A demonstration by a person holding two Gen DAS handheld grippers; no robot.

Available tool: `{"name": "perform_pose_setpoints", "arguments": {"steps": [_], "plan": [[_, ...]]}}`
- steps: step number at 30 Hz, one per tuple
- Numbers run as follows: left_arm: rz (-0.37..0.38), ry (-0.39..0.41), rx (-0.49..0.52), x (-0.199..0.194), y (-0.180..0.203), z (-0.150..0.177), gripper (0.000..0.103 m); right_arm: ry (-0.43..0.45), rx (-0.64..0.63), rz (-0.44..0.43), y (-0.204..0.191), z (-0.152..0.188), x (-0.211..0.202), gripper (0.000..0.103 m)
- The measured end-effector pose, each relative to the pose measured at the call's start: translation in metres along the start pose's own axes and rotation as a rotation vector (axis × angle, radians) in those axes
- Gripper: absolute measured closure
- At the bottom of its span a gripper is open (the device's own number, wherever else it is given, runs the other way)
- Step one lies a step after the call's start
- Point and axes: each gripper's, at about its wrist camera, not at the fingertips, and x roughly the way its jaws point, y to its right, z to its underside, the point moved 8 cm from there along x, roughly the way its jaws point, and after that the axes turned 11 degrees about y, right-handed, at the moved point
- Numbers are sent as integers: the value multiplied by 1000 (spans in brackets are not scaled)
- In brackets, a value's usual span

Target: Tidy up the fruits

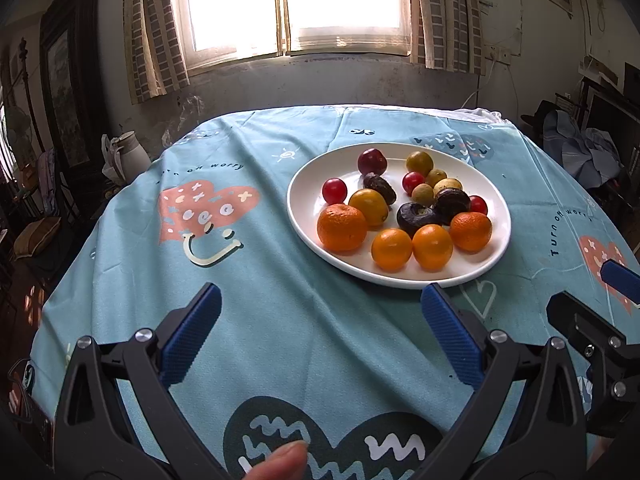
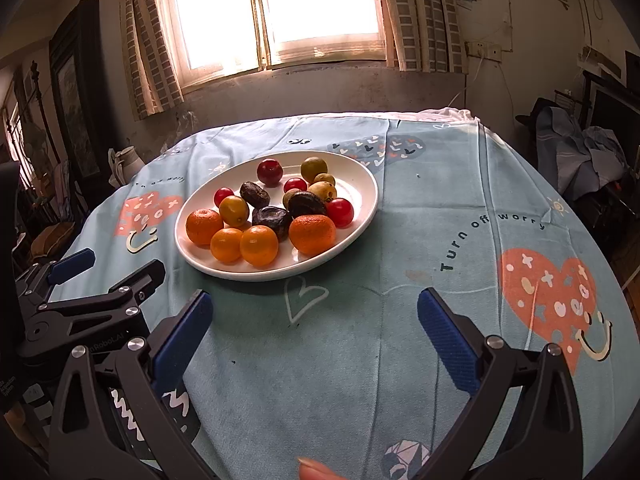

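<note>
A white plate (image 1: 308,216) (image 2: 360,184) sits on the table's far half, holding several mixed fruits. Oranges (image 1: 342,227) (image 2: 312,234) line its near rim. Dark wrinkled fruits (image 1: 416,218) (image 2: 272,220) lie in the middle, with red cherry tomatoes (image 1: 334,190) (image 2: 340,212) and yellow-green fruits (image 1: 419,163) (image 2: 314,169) behind. My left gripper (image 1: 322,300) hovers open over the cloth, short of the plate's near-left side. My right gripper (image 2: 314,306) is open too, near the plate's front-right. Neither holds anything. Each gripper shows at the edge of the other's view.
A light blue tablecloth (image 1: 260,312) (image 2: 420,220) with heart prints covers the round table. A white jug (image 1: 130,156) stands beyond the far left edge. A window and curtains lie behind; clothes (image 2: 576,160) are piled at the right. A thumb (image 1: 280,460) shows at the bottom.
</note>
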Motion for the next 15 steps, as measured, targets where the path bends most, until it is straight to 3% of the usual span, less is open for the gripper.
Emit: {"name": "perform_pose_setpoints", "arguments": {"steps": [13, 15], "plan": [[22, -7, -4, 1, 4, 3, 2, -4, -5, 0, -3, 2, 0, 1], [-5, 25, -2, -4, 2, 3, 2, -6, -9, 1, -3, 3, 0, 1]]}}
